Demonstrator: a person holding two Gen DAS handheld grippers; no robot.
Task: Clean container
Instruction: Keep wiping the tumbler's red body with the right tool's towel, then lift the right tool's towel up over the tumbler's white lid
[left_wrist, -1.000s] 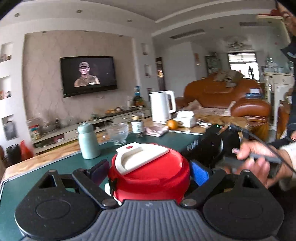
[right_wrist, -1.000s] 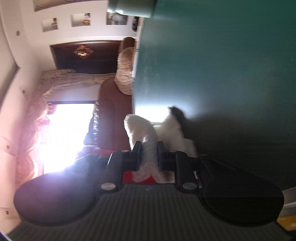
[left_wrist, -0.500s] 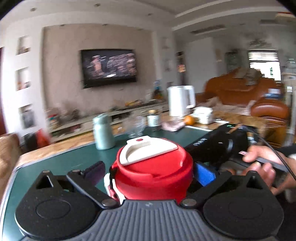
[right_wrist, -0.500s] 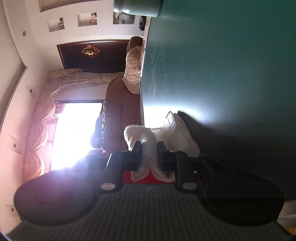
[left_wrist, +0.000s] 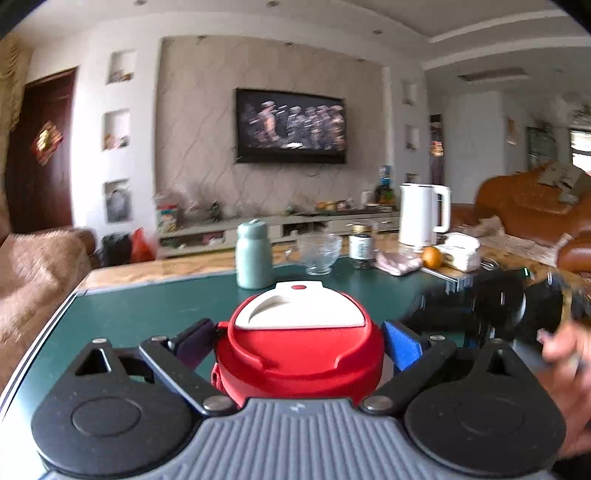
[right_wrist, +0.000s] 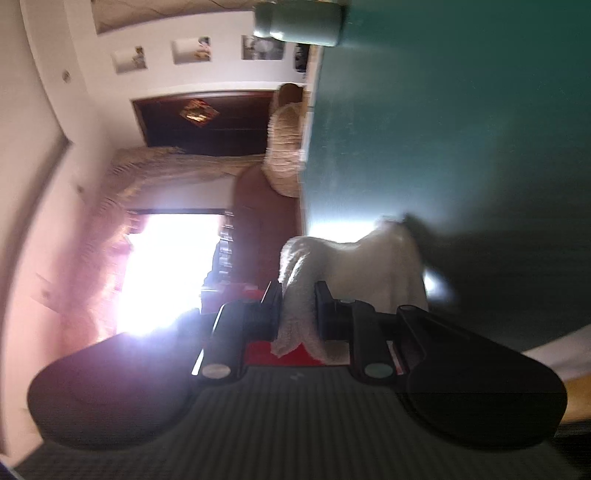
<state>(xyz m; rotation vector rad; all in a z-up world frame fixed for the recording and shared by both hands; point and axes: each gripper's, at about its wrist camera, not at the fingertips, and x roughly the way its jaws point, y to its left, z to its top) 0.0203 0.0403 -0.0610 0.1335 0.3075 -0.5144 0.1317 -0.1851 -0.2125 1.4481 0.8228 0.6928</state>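
on the green table (left_wrist: 147, 314) i count, from left to right along the far side, one pale green bottle (left_wrist: 254, 254), one glass bowl (left_wrist: 319, 253), one small jar (left_wrist: 362, 242), one pink cloth (left_wrist: 397, 263), one white kettle (left_wrist: 423, 214), one orange (left_wrist: 431, 257) and one white box (left_wrist: 461, 251). a television (left_wrist: 291, 126) hangs on the wall behind them.

nearer, one red container (left_wrist: 301, 354) with a white flap on its lid sits upright between the fingers of the left gripper (left_wrist: 300, 343). the fingers are spread wide, one pad against each side of the lid, clamped on it. the container is at the near edge of the table, above the green top.

to its right comes the second tool, blurred, with a person's hand (left_wrist: 565, 354) on it.

from that tool's own tilted camera, the right gripper (right_wrist: 298, 308) has its fingers almost together, pinching one white cloth (right_wrist: 354, 266). the cloth bunches up past the fingertips and trails toward the green table (right_wrist: 461, 129). a strip of red shows just under the fingers; i cannot tell whether the cloth touches it.
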